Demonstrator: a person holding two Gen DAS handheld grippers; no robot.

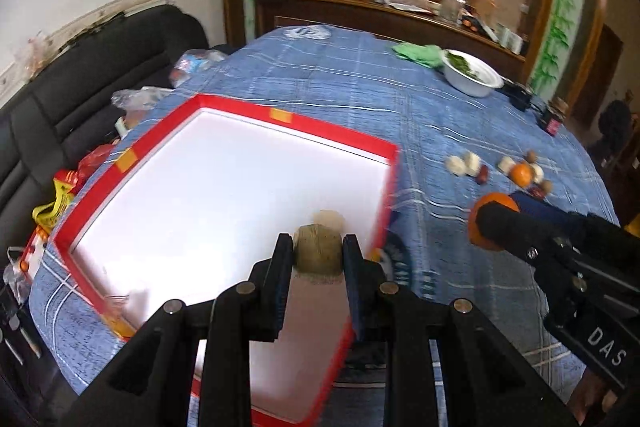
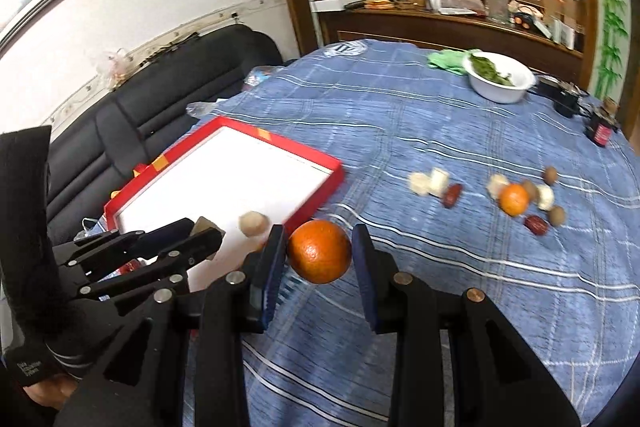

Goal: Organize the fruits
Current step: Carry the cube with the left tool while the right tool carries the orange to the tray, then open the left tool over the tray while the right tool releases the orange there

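My left gripper [image 1: 318, 251] is shut on a brownish-green kiwi-like fruit [image 1: 318, 253], held over the near right part of the red-rimmed white tray [image 1: 224, 111]. A pale round fruit [image 2: 252, 223] lies in the tray just beyond it. My right gripper [image 2: 320, 253] is shut on an orange [image 2: 319, 251], held above the blue cloth just right of the tray's corner [image 2: 338, 173]. In the left wrist view the right gripper with its orange [image 1: 490, 223] shows at the right. Loose fruits lie on the cloth further right: a second orange [image 2: 514, 199], red dates [image 2: 452, 195], pale pieces [image 2: 428, 182], brown nuts [image 2: 556, 215].
A white bowl of greens [image 2: 500, 77] and a green cloth [image 2: 446, 59] sit at the far side of the table. Dark small items [image 2: 600, 133] stand at the far right edge. A black sofa [image 2: 168, 103] with bags [image 1: 64, 187] lies left of the table.
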